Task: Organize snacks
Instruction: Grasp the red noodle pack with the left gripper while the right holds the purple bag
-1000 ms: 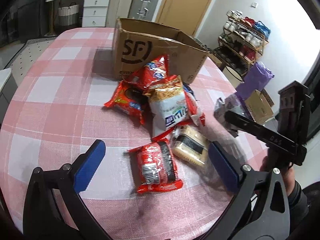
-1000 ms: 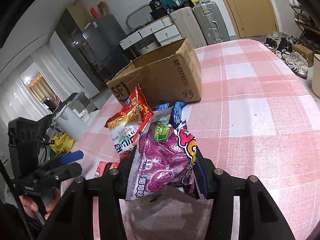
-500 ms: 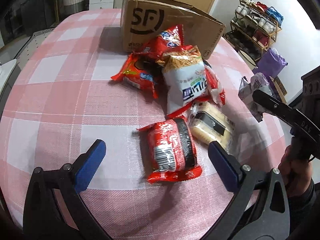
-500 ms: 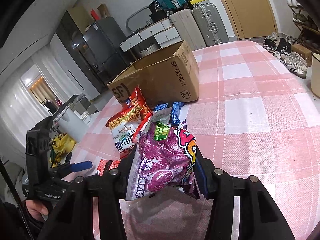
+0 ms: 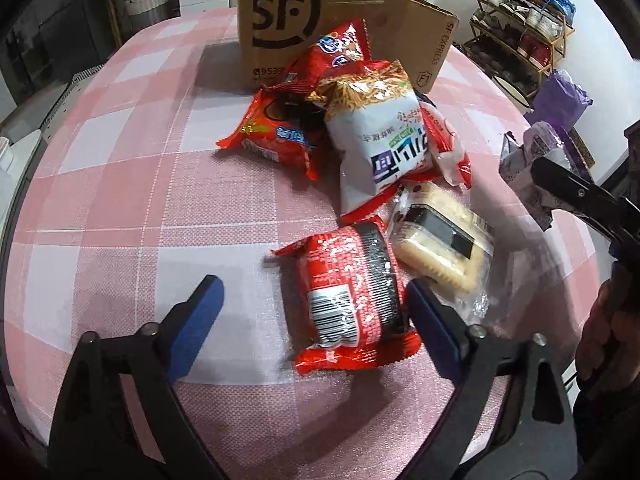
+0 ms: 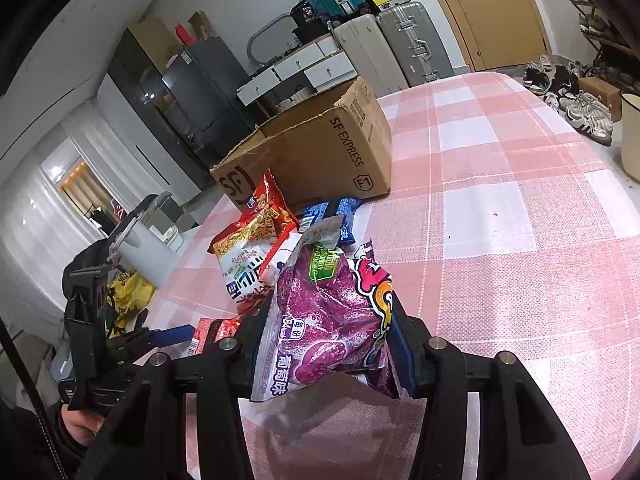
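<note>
My left gripper (image 5: 316,312) is open, low over the table, its blue pads on either side of a red noodle packet (image 5: 348,296). A cracker pack (image 5: 440,248) lies just right of the packet. Beyond them is a pile with a white-and-orange snack bag (image 5: 380,128) and red bags (image 5: 276,136) against the open SF cardboard box (image 5: 320,20). My right gripper (image 6: 328,344) is shut on a purple snack bag (image 6: 320,320) and holds it above the table. It also shows at the right of the left wrist view (image 5: 532,160).
The round table has a pink checked cloth (image 6: 500,240). A blue packet (image 6: 332,212) lies by the box. A shoe rack (image 5: 520,24) stands beyond the table, and suitcases (image 6: 408,40) and drawers stand by the far wall.
My left gripper has moved forward and down toward the red noodle packet, which now sits between its pads. My right gripper still holds the purple bag, almost unmoved.
</note>
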Tool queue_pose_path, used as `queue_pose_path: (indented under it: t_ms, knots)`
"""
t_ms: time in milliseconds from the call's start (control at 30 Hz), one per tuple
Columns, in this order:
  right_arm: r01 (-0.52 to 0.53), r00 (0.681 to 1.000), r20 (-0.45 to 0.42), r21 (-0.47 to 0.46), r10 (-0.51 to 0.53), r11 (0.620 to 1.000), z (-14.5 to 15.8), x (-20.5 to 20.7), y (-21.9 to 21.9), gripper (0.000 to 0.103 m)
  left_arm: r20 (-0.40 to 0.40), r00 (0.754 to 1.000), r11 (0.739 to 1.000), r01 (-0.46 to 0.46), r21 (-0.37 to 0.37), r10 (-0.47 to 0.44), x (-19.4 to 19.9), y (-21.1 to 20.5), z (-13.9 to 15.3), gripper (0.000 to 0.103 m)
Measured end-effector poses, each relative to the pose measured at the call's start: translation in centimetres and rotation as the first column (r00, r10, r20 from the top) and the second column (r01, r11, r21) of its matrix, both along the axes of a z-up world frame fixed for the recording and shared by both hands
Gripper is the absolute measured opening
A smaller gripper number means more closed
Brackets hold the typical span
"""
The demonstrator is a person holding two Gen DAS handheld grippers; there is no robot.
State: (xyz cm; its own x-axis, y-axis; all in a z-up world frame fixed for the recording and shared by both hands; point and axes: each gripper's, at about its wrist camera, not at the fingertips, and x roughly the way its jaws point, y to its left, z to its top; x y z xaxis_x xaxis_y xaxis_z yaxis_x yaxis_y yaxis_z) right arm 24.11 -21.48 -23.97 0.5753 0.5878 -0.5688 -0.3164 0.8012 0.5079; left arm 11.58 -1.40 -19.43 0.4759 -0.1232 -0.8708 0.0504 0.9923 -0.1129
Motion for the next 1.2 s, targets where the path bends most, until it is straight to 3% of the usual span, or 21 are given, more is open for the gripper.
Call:
queue_pose_path:
  t_ms: [300, 367, 400, 433, 667, 1200]
  knots:
    - [-0.006, 1.0, -0.011, -0.008, 0.006, 1.0, -0.2, -0.1, 0.2, 0.05, 0.008, 0.999, 0.999, 0.033, -0.01, -0.033, -0.4, -0.6, 0.5, 0.072]
    - [-0.008, 1.0, -0.011, -0.008, 0.007, 1.0, -0.2, -0.2, 0.2, 0.05, 0.012, 0.999, 0.999, 0.037, -0.008, -0.036, -0.6, -0.7, 0.6, 0.061]
    - [-0.008, 1.0, -0.01, -0.008, 0.007, 1.0, -0.2, -0.3, 0.2, 0.05, 0.019, 0.999, 0.999, 0.035, 0.015, -0.035, -0.7, -0.8, 0.7, 0.047]
    - [-0.007, 1.0, -0.01, -0.008, 0.007, 1.0, -0.2, -0.4, 0.2, 0.05, 0.026, 0.999, 0.999, 0.037, 0.029, -0.037, -0.8, -0.8, 0.7, 0.043]
    - [-0.006, 1.0, 0.0, -0.019, 0.006, 1.0, 0.2, -0.9, 0.4, 0.05, 0.045, 0.998, 0.997, 0.047, -0.057, -0.045, -0.9, 0.6, 0.8, 0.041]
    - [-0.042, 0.995, 0.084, -0.036, 0.045, 0.998, 4.1, -3.0, 1.5, 0.05, 0.143, 0.989, 0.998, 0.035, -0.06, -0.026, -2.5, 2.3, 4.8, 0.042]
